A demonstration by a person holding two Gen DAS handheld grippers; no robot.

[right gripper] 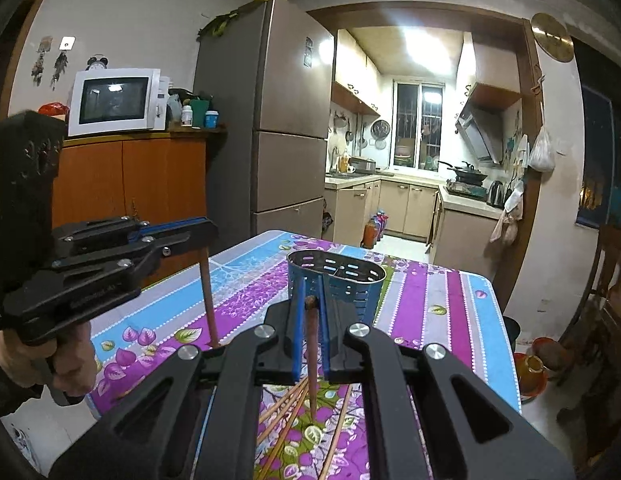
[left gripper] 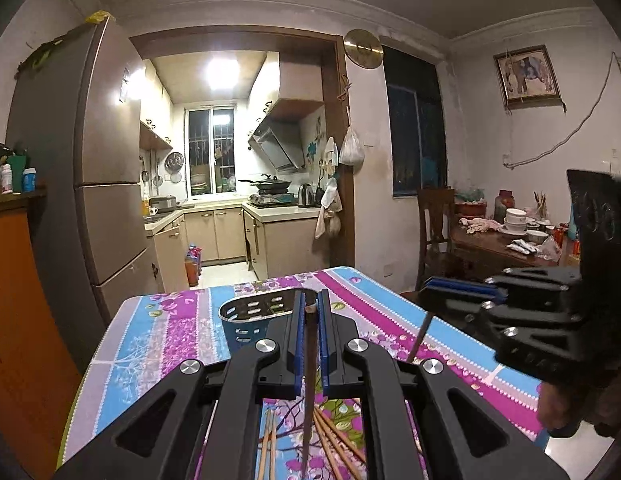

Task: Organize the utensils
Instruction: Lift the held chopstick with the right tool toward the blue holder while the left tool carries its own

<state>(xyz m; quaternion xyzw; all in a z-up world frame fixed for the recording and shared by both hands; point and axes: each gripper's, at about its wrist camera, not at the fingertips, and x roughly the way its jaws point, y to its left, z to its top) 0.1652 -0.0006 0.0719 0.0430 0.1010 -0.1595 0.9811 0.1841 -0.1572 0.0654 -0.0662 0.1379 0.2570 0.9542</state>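
Observation:
A blue perforated utensil holder [left gripper: 250,322] [right gripper: 342,286] stands on the flowered tablecloth ahead of both grippers. My left gripper [left gripper: 310,300] is shut on a brown chopstick [left gripper: 309,380] that hangs down between its blue pads; it also shows in the right wrist view [right gripper: 198,236] with its chopstick [right gripper: 209,300]. My right gripper [right gripper: 310,300] is shut on another brown chopstick [right gripper: 311,356], held upright above the table; it also shows in the left wrist view [left gripper: 430,286]. Several loose chopsticks [left gripper: 330,440] [right gripper: 286,412] lie on the cloth below the grippers.
The table [left gripper: 170,332] [right gripper: 450,300] has edges at left, far end and right. A fridge [right gripper: 266,120] and an orange cabinet [right gripper: 130,184] stand to the left. A wooden chair [left gripper: 434,224] and a cluttered dining table [left gripper: 502,240] stand to the right.

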